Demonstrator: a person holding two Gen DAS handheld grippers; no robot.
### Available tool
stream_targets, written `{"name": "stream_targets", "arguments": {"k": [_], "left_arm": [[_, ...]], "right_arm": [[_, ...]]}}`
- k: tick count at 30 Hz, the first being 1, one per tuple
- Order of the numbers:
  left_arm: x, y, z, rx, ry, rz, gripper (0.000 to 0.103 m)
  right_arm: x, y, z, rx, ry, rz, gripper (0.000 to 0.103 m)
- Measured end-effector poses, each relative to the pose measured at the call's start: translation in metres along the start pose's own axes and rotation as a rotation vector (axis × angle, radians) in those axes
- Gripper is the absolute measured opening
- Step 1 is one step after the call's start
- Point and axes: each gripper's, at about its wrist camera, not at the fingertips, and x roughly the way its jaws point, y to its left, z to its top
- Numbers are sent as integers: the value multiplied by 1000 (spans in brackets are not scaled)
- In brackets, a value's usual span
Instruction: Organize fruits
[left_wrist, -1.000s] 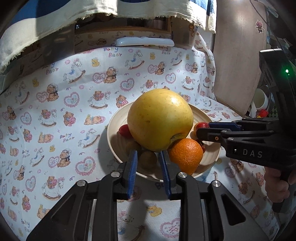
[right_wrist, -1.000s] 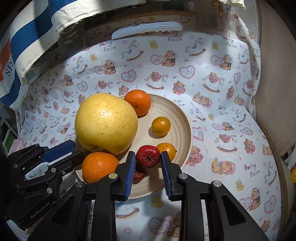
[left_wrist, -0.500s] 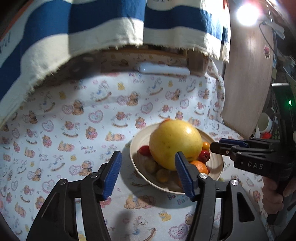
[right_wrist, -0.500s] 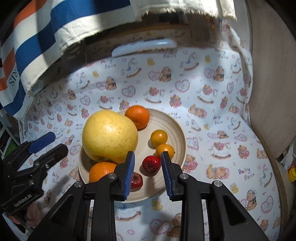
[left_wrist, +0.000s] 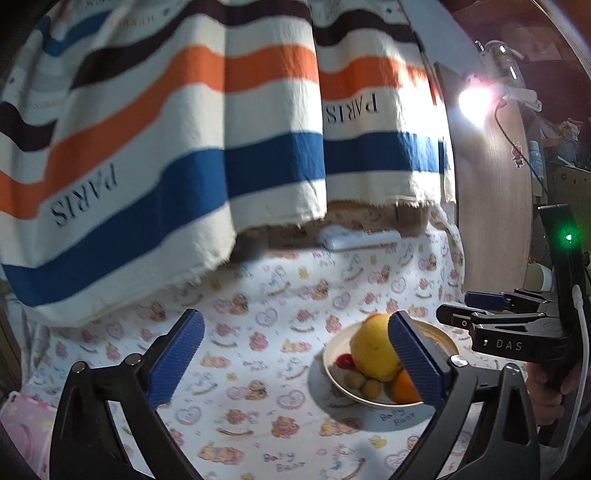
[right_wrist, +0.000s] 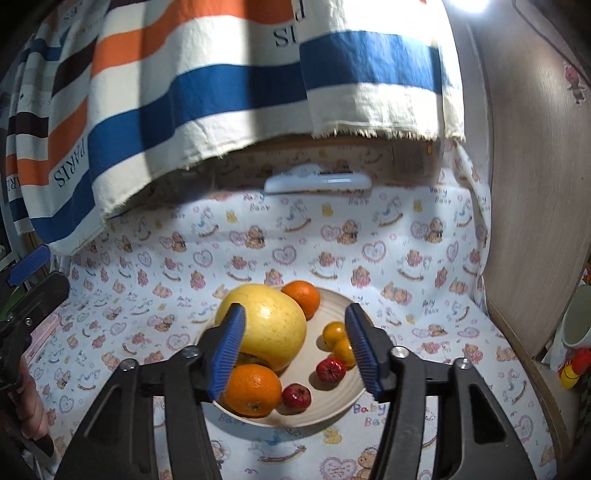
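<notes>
So the fruit is all piled in one shallow cream bowl (right_wrist: 332, 408), which is set on a white tablecloth (right_wrist: 369, 236) printed with teddy bears and hearts. A big yellow pomelo (right_wrist: 267, 328) is parked on the left half of the bowl and takes up most of it. One orange (right_wrist: 253, 389) is tucked against its near side, and a second orange (right_wrist: 303, 297) is touching it at the back. Two small yellow-orange citrus fruits (right_wrist: 334, 332) are sat right of the pomelo, touching each other, and two little red fruits (right_wrist: 330, 369) are found in front of those, near the rim.

The right gripper (right_wrist: 295, 350) is held above the near edge of the bowl with its jaws about halfway apart; they have just been opening and nothing is gripped between the blue pads. The left gripper (left_wrist: 295, 362) is spread very wide, also just opened, and nothing is caught in it either. From its camera the bowl (left_wrist: 332, 373) is seen lower right, with a couple of greenish-brown fruits (left_wrist: 364, 384) lined up at the pomelo's side there.

A striped towel (left_wrist: 184, 147) marked PARIS is hung over the back, and a white remote (right_wrist: 317, 182) is lying beneath it.
</notes>
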Motion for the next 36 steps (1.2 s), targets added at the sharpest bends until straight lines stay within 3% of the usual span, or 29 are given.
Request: {"name": "stream_targets", "arguments": {"k": [7, 14, 17, 20, 36], "left_arm": [[-13, 16, 0, -59, -43, 43, 102], [-21, 26, -8, -76, -80, 70, 102], [-21, 28, -14, -71, -87, 79, 102], [-20, 31, -21, -74, -85, 84, 102], [-2, 40, -46, -106, -11, 92, 102]], "right_arm": [[-9, 14, -3, -58, -70, 13, 69], [-14, 12, -6, -30, -118, 29, 89], [-14, 12, -8, -19, -135, 17, 91], [-12, 12, -11, -11, -142, 15, 103], [-9, 27, -28, -84, -204, -49, 103]]}}
